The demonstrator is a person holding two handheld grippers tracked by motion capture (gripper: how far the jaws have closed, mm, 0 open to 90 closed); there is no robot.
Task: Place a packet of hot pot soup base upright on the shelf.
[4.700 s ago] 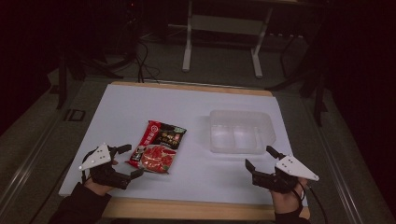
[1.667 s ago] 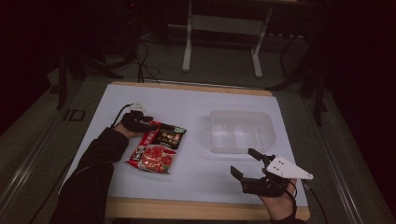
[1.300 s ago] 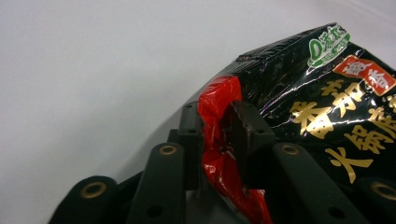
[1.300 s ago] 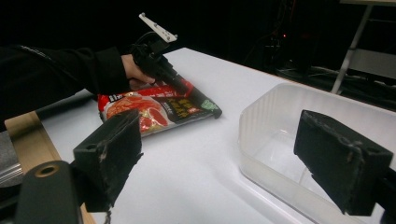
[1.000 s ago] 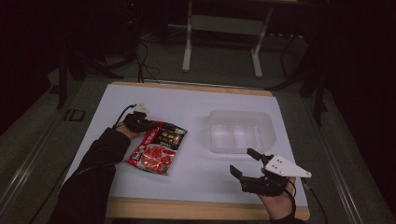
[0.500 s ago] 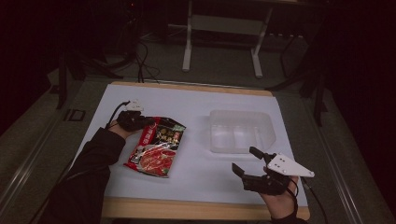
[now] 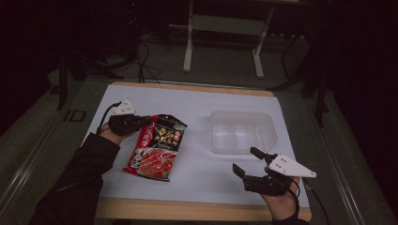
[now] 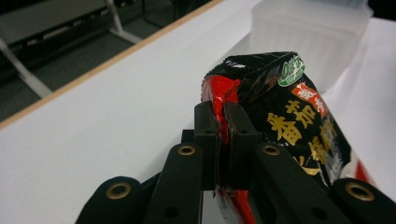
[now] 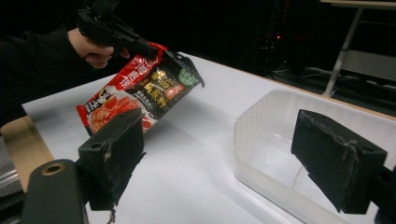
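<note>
Looking down from the high view, the left hand-held gripper (image 7: pixel 143 123) has hold of the far left corner of the red and black sachet (image 7: pixel 156 146), whose far end is raised while its near end rests on the white desk (image 7: pixel 202 168). To its right, well apart, stands the clear plastic tub (image 7: pixel 241 131), which looks empty. The right hand-held gripper (image 7: pixel 246 161) hovers near the front edge of the desk, just short of the tub, its jaws spread with nothing between them.

From the left gripper view, the two black jaws are pressed together on the crumpled top edge of the sachet (image 8: pixel 285 116) (the foil bunches up where they pinch it), and the tub (image 8: pixel 308 32) shows beyond it at the upper right.

From the right gripper view, the right hand-held gripper (image 9: pixel 233 154) stands wide apart, framing the tub (image 9: pixel 261 140) on one side and the tilted sachet (image 9: pixel 144 88) on the other; the left hand-held gripper (image 9: pixel 140 49) grips the sachet's upper corner there, and its lower end appears to touch the desk.

By my reading the pick-up is the step in hand. The next move likely calls for lifting the sachet clear, carrying it across and lowering it into the tub, with the pinch kept firm so the slick packet does not slip; the free gripper could steady the tub.
</note>
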